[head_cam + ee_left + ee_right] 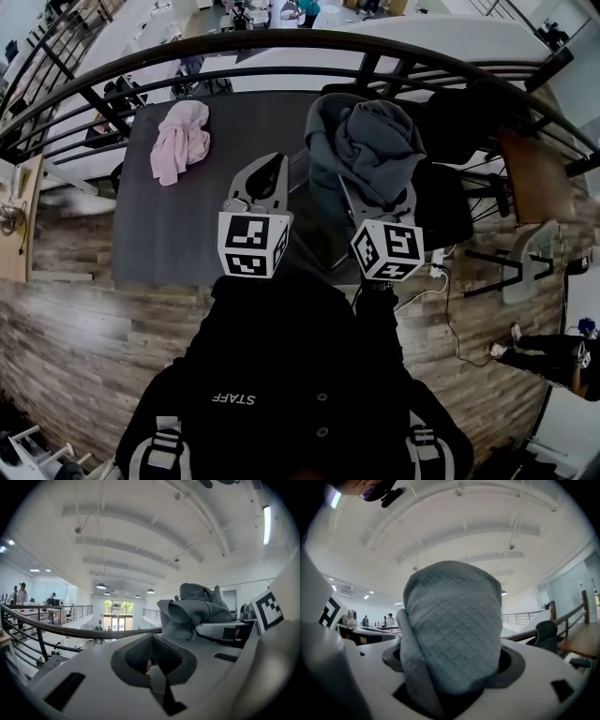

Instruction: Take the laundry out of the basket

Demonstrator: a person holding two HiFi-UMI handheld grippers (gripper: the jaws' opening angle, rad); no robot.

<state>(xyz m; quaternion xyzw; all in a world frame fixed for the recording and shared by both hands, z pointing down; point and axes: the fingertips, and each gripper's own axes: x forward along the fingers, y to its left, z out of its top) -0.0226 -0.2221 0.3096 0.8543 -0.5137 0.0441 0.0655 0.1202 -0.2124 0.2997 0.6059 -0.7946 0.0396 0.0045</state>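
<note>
- Grey garment (370, 141): bunched, clamped between the jaws of the right gripper (375, 192), held up over the right side of the table (169, 225).
- Left gripper (266, 167): jaws together, nothing in them, just left of the grey garment.
- Pink garment (183, 139): lying on the table, far left.
- Step, as judged: one piece lifted clear (the basket itself cannot be made out).
- Next calls for: lowering it onto bare tabletop, then letting go.

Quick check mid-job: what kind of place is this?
Probably a mezzanine in a large open office or lab: a curved railing overlooks desks below, under a vaulted white ceiling.
</note>
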